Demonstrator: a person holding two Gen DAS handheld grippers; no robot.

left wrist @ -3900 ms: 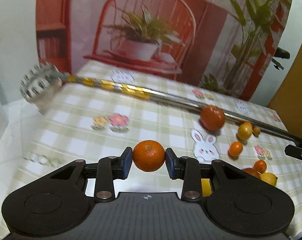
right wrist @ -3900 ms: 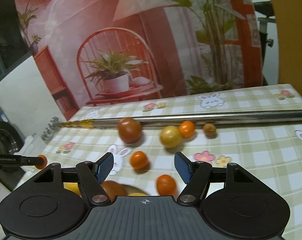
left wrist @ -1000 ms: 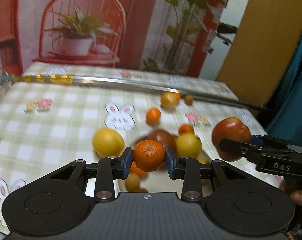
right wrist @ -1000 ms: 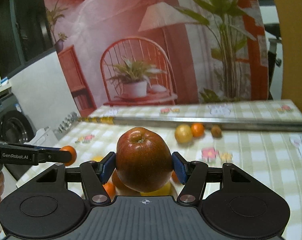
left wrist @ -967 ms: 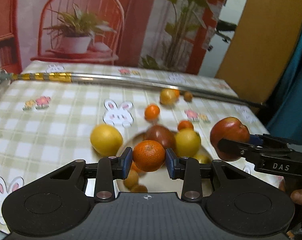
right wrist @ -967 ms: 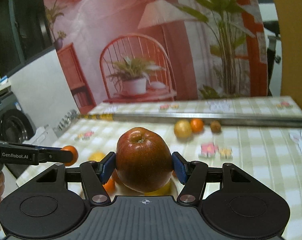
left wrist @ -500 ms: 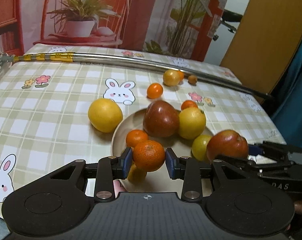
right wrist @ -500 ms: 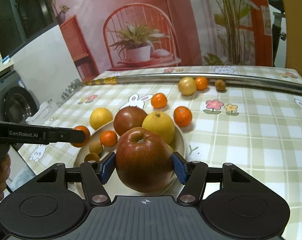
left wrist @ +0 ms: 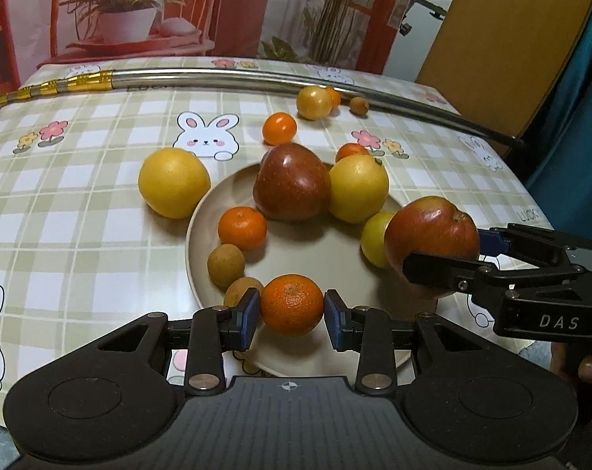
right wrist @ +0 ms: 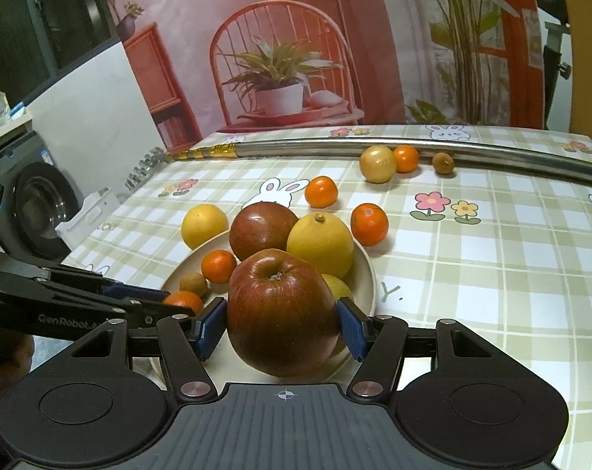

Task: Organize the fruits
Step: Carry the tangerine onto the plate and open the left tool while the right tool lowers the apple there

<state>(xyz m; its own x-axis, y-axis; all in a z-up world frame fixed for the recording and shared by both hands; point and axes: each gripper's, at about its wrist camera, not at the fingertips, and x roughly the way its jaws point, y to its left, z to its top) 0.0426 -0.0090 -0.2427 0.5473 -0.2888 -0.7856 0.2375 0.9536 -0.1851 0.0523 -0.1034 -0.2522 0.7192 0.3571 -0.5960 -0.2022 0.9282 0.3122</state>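
- Red apple [right wrist: 282, 313]: probably heavy and smooth, clamped at its widest by the right gripper [right wrist: 281, 328] over the plate [left wrist: 315, 250].
- Orange mandarin [left wrist: 292, 304]: likely light and soft-skinned, pinched across its middle by the left gripper [left wrist: 292, 315].

The left gripper [left wrist: 292, 311] pinches a mandarin [left wrist: 292, 304] between its blue pads. To its right, the right gripper [right wrist: 282, 323] clamps a red apple [right wrist: 282, 311], both angled downward.
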